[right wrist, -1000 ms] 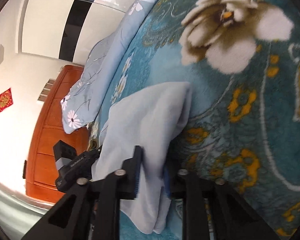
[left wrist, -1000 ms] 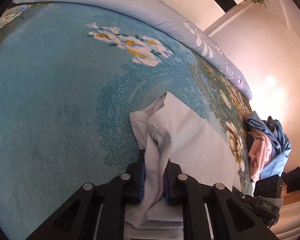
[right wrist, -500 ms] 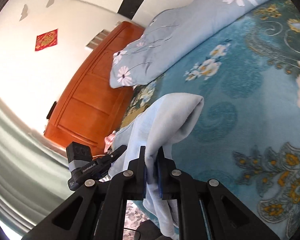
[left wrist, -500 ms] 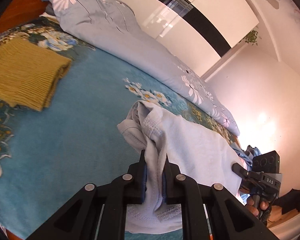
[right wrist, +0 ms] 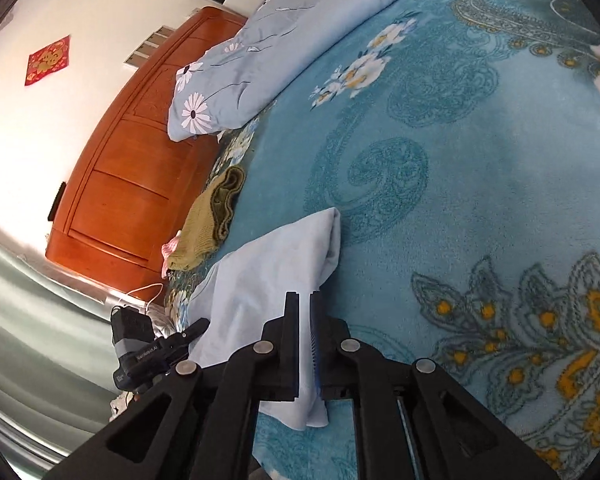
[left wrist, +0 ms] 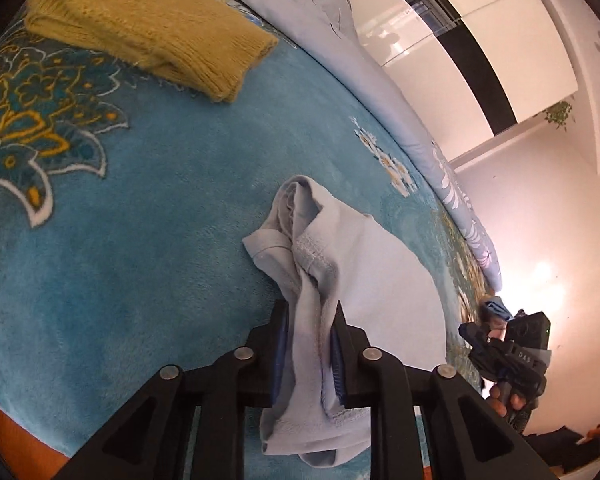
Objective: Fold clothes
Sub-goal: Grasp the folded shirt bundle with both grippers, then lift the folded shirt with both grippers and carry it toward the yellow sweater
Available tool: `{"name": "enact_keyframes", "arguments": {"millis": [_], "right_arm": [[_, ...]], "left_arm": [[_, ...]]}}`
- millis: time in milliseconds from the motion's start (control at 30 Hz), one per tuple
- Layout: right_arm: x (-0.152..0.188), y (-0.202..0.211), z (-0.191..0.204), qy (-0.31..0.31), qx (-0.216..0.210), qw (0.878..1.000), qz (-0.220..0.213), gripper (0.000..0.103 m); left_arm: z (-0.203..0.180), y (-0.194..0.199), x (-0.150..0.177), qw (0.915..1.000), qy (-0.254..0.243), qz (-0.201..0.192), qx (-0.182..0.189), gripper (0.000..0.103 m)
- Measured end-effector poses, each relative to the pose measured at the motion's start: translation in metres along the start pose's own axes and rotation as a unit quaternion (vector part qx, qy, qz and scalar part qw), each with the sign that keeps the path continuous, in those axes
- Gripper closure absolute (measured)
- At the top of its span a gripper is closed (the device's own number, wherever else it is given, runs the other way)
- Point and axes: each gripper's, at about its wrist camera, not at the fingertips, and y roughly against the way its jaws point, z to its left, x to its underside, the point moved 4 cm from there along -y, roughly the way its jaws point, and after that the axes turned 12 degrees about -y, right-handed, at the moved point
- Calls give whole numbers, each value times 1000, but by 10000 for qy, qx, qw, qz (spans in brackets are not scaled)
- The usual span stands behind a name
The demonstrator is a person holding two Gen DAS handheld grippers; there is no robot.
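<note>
The pale blue garment (left wrist: 380,280) hangs stretched between the two grippers above the teal floral blanket (left wrist: 140,240), folded along its top edge. The left gripper (left wrist: 307,344) is clamped on a bunched end where a stitched hem and a rolled opening show; a loose flap drops below the jaws and its lowest part is cut off behind the gripper body. The right gripper (right wrist: 304,332) is pinched tight on the garment's other end, with only a thin strip of cloth showing between its jaws and a tail hanging under them. Whether the garment's underside touches the blanket cannot be told from either view.

Beyond the garment's bunched end, toward the head of the bed, lies a folded olive knit sweater (left wrist: 152,28), its far edge cut off by the lens rim. A scrap of pink cloth (right wrist: 170,248) peeks out just past the sweater, too little of it showing to say what it is. Behind the garment along the far side of the blanket runs a light blue flowered duvet (right wrist: 300,40), and past that a wooden headboard (right wrist: 132,184). In the left wrist view, the other gripper's camera block partly hides a heap of blue clothing (left wrist: 498,308) past the garment's right end
</note>
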Motion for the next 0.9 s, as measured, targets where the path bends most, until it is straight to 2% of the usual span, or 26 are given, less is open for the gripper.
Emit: {"name": "enact_keyframes", "arguments": {"millis": [67,100,133,167,267,400,600,633,667,733,767,900], "right_arm": [[3,-5,1,61,75,9999,101,92],[5,-10,0,61,106,9998,156,87],[6,-14,-1,61,137,9997,212,74],[8,-18,-3,34,171,9995,245,66],[9,-31,-10,-146,193,9992,306,65],[11,-44,-9,-221,144,9992,306,65],[13,-66,5,-244,-43,9987,442,65],[13,-67,5,-293,-83,9986,443,66],[13,-67,4,-340,-101,9983,461,72],[14,-69,2,-432,-113,9977,517,84],[15,-70,1,-479,-119,9973,545,85],[16,-72,-2,-614,-127,9960,631,91]], "left_arm": [[1,2,0,9999,11,-54,-96,50],[1,0,0,9999,28,-55,-118,45],[2,-3,0,9999,46,-9,-135,41],[3,-8,1,9999,51,42,-159,41],[-1,-13,0,9998,-60,26,-207,39],[-7,-19,-1,9999,-100,18,-96,39],[-8,-26,4,9998,114,-6,152,45],[-8,-28,5,9997,149,-10,193,57],[-9,-29,6,9996,185,-13,235,67],[-9,-32,8,9992,256,-21,317,73],[-10,-32,8,9990,278,-41,360,77],[-13,-33,9,9980,323,-216,490,82]]}}
